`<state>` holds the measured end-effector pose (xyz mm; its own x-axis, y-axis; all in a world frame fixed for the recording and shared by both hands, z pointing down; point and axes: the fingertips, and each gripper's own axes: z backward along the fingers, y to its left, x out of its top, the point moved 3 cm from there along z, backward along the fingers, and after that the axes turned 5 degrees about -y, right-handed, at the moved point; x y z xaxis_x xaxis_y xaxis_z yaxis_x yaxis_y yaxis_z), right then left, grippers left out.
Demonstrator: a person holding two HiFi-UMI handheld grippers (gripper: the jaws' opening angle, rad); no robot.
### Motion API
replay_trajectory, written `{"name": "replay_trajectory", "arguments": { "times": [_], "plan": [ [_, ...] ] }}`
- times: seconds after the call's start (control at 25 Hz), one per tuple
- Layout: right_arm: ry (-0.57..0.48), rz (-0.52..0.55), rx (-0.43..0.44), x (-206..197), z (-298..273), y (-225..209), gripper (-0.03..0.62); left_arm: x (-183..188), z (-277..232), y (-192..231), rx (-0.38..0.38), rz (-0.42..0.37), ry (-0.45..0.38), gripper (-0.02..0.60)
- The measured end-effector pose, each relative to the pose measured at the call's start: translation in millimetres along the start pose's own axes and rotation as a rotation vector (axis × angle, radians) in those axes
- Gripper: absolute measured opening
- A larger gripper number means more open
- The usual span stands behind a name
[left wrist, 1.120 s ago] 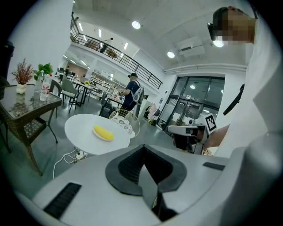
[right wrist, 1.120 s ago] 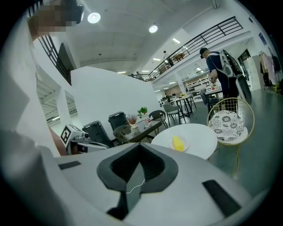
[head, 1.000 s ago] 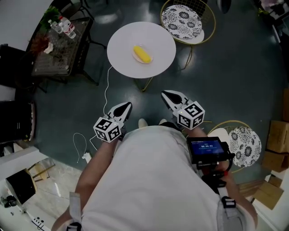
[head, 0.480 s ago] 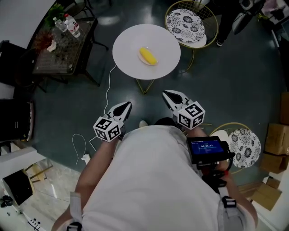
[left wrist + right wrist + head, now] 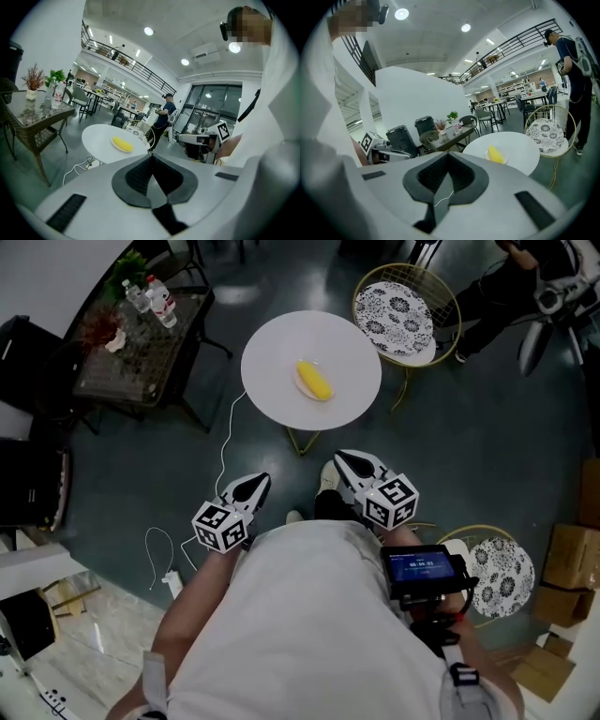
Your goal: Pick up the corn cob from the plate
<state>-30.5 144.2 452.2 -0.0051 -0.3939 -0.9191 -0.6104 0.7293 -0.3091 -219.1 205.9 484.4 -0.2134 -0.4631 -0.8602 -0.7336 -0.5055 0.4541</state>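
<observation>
The person is holding the left gripper (image 5: pixel 255 482) and the right gripper (image 5: pixel 343 460) close in front of the body. Both are keeping their jaws pressed together with nothing between them, and both are pointing toward the round white table (image 5: pixel 272 362). The corn cob (image 5: pixel 314 379) is lying on a small plate (image 5: pixel 299 383) near the table's middle, well apart from both grippers. A cushioned chair (image 5: pixel 398 315) is standing beside the table.
</observation>
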Motion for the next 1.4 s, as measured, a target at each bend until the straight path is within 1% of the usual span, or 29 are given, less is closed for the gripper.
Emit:
{"name": "replay_trajectory", "arguments": {
  "times": [0.24, 0.48, 0.68, 0.84, 1.04, 1.4],
  "plan": [
    [0.008, -0.005, 0.029, 10, -19, -26, 0.008, 13, -21, 12, 0.034, 0.004, -0.002, 0.006],
    [0.014, -0.011, 0.040, 30, -45, -70, 0.008, 31, -61, 29, 0.049, 0.012, 0.009, 0.006],
    [0.023, -0.016, 0.041, 32, -53, -84, 0.007, 39, -75, 35, 0.054, 0.012, 0.017, 0.005],
    [0.021, -0.020, 0.046, 35, -53, -84, 0.008, 43, -77, 34, 0.057, 0.003, 0.023, 0.005],
    [0.038, -0.045, 0.061, 45, -67, -135, 0.008, 56, -131, 47, 0.075, 0.024, 0.058, 0.006],
    [0.035, -0.063, 0.075, 56, -71, -189, 0.007, 67, -193, 45, 0.084, 0.011, 0.119, 0.006]
  ]
}}
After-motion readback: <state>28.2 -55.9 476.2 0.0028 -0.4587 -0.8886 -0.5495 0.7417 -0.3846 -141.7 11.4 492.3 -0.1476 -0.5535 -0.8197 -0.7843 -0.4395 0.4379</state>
